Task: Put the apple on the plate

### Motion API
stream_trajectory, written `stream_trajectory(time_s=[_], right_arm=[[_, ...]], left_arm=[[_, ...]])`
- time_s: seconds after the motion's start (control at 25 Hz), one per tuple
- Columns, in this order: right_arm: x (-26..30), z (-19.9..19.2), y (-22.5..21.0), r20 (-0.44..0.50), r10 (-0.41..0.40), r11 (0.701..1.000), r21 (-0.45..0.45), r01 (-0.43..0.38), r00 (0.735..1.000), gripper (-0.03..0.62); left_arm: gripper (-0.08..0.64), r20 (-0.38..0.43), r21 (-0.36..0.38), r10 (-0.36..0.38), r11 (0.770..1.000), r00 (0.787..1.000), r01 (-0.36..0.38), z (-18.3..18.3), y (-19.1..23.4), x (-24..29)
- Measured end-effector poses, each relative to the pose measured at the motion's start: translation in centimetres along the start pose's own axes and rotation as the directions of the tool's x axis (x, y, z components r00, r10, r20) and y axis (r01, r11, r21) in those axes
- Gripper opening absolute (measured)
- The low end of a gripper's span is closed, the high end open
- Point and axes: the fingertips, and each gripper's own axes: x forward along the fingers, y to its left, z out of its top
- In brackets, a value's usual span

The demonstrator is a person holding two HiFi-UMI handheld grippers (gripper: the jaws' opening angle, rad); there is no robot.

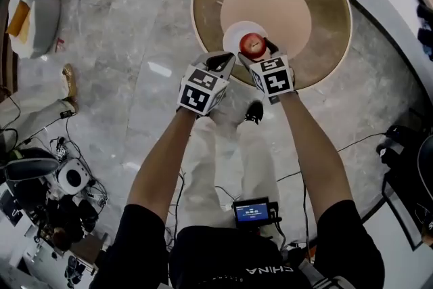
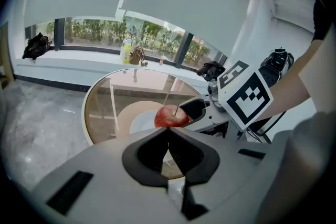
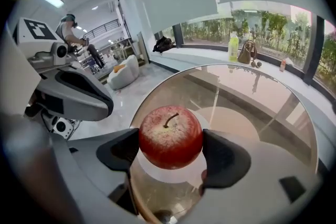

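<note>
A red apple (image 3: 170,136) with a short stem sits between the two dark fingers of my right gripper (image 3: 170,145), which is shut on it. It hangs just above a small white plate (image 3: 164,176) near the front edge of a round glass table (image 1: 325,37). In the head view the apple (image 1: 253,45) covers the plate's (image 1: 237,32) near right part. My left gripper (image 1: 221,61) is beside it on the left, off the table's edge. Its jaws are shut with nothing in them (image 2: 168,131), and the apple (image 2: 170,117) shows just beyond their tips.
The table has a wooden rim and a pale round base (image 1: 270,7) under the glass. A white armchair (image 1: 30,13) stands far left on the marble floor. Cables and equipment (image 1: 61,186) lie at lower left. A windowsill with a bottle and bag (image 2: 130,53) runs behind the table.
</note>
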Motion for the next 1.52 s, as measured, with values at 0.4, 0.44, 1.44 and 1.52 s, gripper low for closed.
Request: stream_trajectory(time_s=[0.4, 0.44, 1.44, 1.52], right_arm=[[3.1, -0.7, -0.5, 0.020, -0.031, 0.998, -0.054, 0.032, 0.999, 0.377], [3.3, -0.7, -0.5, 0.018, -0.029, 0.998, -0.053, 0.030, 0.999, 0.377], [-14.0, 5.6, 4.5, -0.060, 0.026, 0.999, 0.049, -0.023, 0.998, 0.377], [-17.6, 8.2, 5.8, -0.032, 0.065, 0.993, 0.096, -0.062, 0.997, 0.376]], left_arm=[[0.017, -0.012, -0.010, -0.007, 1.000, 1.000, 0.007, -2.0, 0.3, 2.2], [0.017, -0.014, -0.009, -0.009, 1.000, 1.000, 0.008, -2.0, 0.3, 2.2], [0.017, -0.009, 0.032, 0.047, 0.998, 0.999, -0.047, 3.3, -4.2, -12.3], [0.017, -0.011, 0.061, 0.060, 0.996, 0.998, -0.059, 5.0, -5.3, -15.1]])
